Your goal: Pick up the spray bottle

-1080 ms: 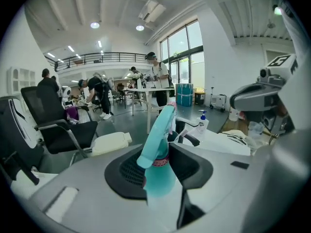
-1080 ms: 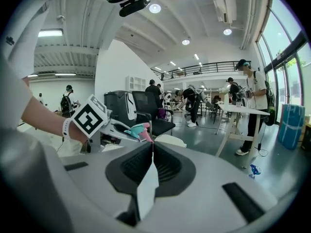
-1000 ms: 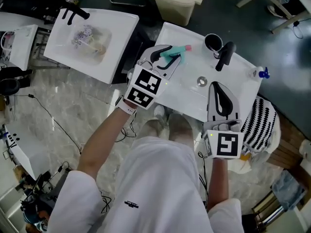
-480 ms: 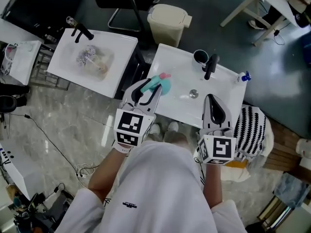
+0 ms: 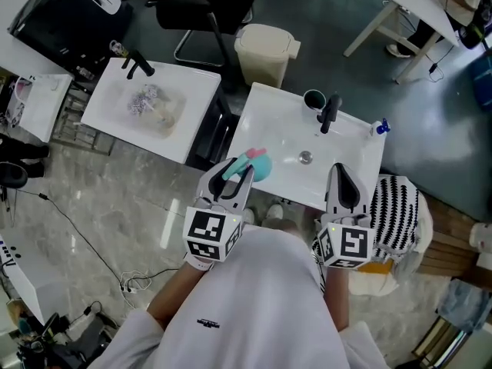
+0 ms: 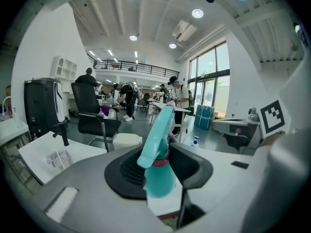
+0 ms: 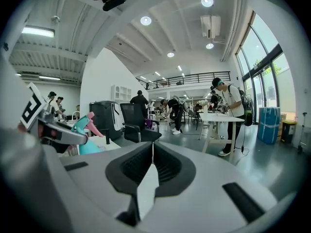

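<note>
Left gripper (image 5: 237,174): its jaws are pinching the spray bottle (image 6: 158,178) at the neck, one dark pad pressing on each side, just under the trigger head.
Spray bottle: it is turquoise with a pink nozzle tip. In the left gripper view it is standing nearly upright between the jaws, its head leaning a little to the right. In the head view the bottle (image 5: 258,164) is showing over the front left edge of the white basin (image 5: 361,148), held by the left gripper.
Right gripper (image 5: 344,187): its jaws are pressing together, with only a thin slit between them, and they are holding nothing. It is pointing over the front edge of the same basin, near the right side, well apart from the bottle.
Right gripper view: the bottle is appearing at the far left, gripped by the other tool.
Basin: a black faucet (image 5: 330,112) and a dark cup (image 5: 314,98) are standing at its far edge, a round drain (image 5: 306,157) is lying in the middle, and a small blue bottle (image 5: 380,127) is standing at its right corner.
Surroundings: a second white basin (image 5: 108,106) is standing to the left with something crumpled in it, a beige bin (image 5: 265,52) is standing behind, and a striped cloth (image 5: 396,214) is hanging at the right.
</note>
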### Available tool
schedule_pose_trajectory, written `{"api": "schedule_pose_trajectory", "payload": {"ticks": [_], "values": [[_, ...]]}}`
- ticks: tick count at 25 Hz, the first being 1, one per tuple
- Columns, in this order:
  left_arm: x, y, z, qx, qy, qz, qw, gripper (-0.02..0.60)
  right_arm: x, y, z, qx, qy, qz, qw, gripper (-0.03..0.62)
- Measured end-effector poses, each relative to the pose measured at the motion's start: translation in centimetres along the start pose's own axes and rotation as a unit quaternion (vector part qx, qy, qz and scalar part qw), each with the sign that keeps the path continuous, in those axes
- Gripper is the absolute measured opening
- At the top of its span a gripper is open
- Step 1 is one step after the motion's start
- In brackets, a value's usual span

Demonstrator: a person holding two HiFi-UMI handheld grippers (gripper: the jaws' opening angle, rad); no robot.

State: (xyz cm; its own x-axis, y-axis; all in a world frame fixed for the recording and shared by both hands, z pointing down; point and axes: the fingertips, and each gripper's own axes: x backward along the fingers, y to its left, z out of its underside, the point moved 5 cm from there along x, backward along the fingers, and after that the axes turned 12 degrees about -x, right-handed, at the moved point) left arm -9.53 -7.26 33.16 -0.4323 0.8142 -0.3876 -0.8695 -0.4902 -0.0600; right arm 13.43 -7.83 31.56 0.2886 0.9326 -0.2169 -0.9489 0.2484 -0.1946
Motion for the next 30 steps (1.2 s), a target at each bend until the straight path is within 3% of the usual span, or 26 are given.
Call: {"api": "schedule_pose_trajectory", "payload": {"ticks": [8,14,30], "values": [[-0.3,-1.2,0.6,-0.017,0.005,-0.001,0.9999,0.135,1.2,0.2,0.4,-0.004,-0.004,-0.012,1.000,0.006],[-1.1,-1.9,0.8,-0.027,0.016,0.019,0.9993,0.135,1.4,-0.2,0.2,-0.009,-0.010,-0.007,1.000,0.006],[-1.9,-2.0,0.6,-0.033,0.023,0.020,0.9990,0.135,1.3,-1.1,0.0,-0.003,-0.007,0.000,1.000,0.006]]}}
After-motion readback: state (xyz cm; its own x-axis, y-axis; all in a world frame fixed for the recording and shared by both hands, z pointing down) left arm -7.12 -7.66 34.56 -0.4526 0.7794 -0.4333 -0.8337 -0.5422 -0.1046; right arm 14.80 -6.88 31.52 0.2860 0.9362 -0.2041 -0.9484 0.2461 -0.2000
